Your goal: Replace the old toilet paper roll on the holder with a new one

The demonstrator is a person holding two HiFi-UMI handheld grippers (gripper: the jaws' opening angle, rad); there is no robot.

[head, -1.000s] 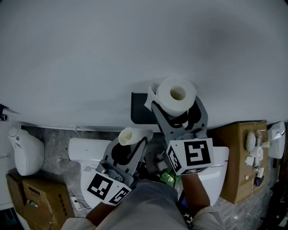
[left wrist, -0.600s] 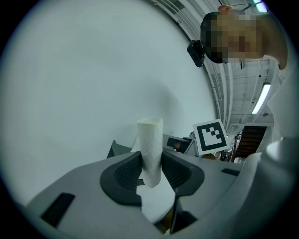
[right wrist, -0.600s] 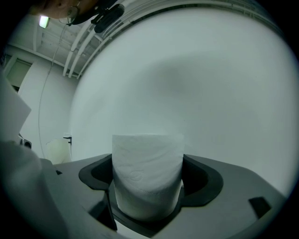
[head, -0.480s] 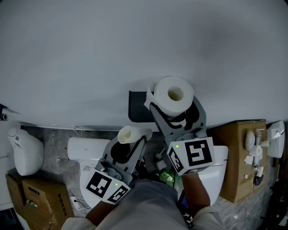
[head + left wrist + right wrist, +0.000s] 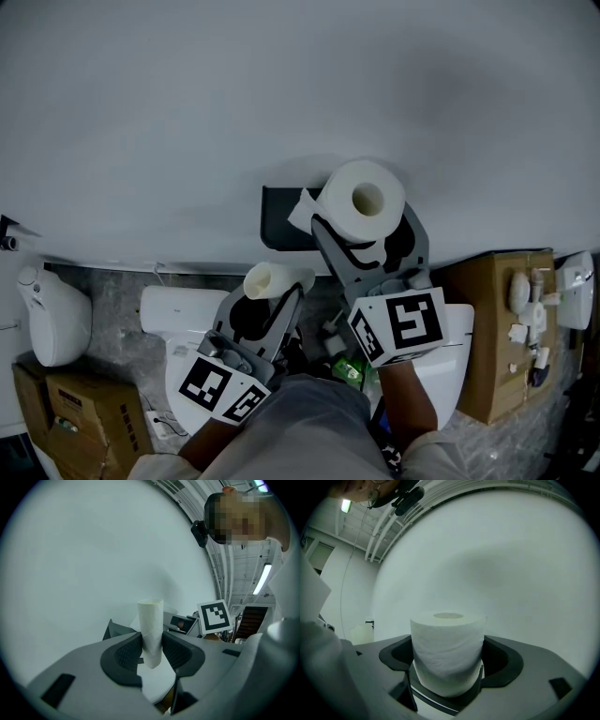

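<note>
My right gripper (image 5: 367, 223) is shut on a full white toilet paper roll (image 5: 364, 202), held upright close to the pale wall. A loose sheet end sticks out to the roll's left. In the right gripper view the roll (image 5: 447, 651) fills the gap between the jaws of the right gripper (image 5: 447, 663). My left gripper (image 5: 269, 292), lower and to the left, is shut on an empty cardboard tube (image 5: 267, 279). The left gripper view shows that tube (image 5: 151, 630) upright between the pads of the left gripper (image 5: 151, 649). The dark holder (image 5: 281, 217) is on the wall, just left of the new roll.
A white toilet (image 5: 178, 319) stands below my grippers. A cardboard box (image 5: 492, 328) with small white items on it stands at the right, another box (image 5: 80, 412) at the lower left. A white rounded unit (image 5: 52, 314) is at the left.
The right gripper and its roll have shifted only very slightly in front of the holder. The left gripper and the tube have kept still.
</note>
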